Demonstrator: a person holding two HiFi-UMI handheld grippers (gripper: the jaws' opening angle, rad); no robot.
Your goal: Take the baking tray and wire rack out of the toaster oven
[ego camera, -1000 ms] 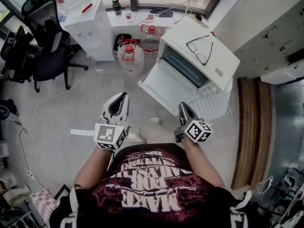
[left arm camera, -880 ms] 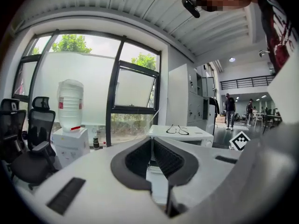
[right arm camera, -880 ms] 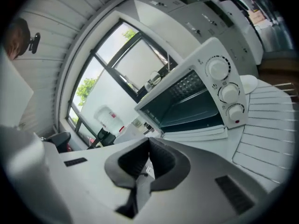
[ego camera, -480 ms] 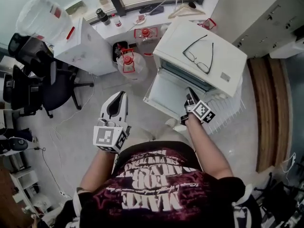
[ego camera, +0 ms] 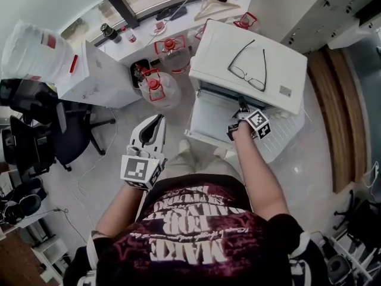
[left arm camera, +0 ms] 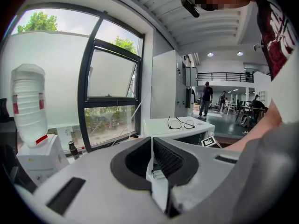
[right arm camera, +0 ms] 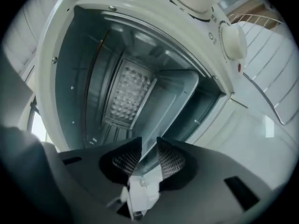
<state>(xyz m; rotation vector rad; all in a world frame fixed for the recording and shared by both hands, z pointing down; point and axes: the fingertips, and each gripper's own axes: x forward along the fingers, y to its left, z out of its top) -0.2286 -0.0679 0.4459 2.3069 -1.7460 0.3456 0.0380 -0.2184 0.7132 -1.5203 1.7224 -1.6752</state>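
The right tool (right arm camera: 149, 143), jaws just opening, straddles the rim of the baking tray (right arm camera: 169, 98) unpinched — a shallow bite could slip off.

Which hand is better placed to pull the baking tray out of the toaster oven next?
Right. The right gripper is at the open white toaster oven's mouth; its jaws have just been opening, with the grey metal baking tray's rim between them. The left gripper hangs shut, away from the oven.

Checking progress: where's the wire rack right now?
In the head view the wire rack lies outside the toaster oven, low at its right side, just right of the open door.
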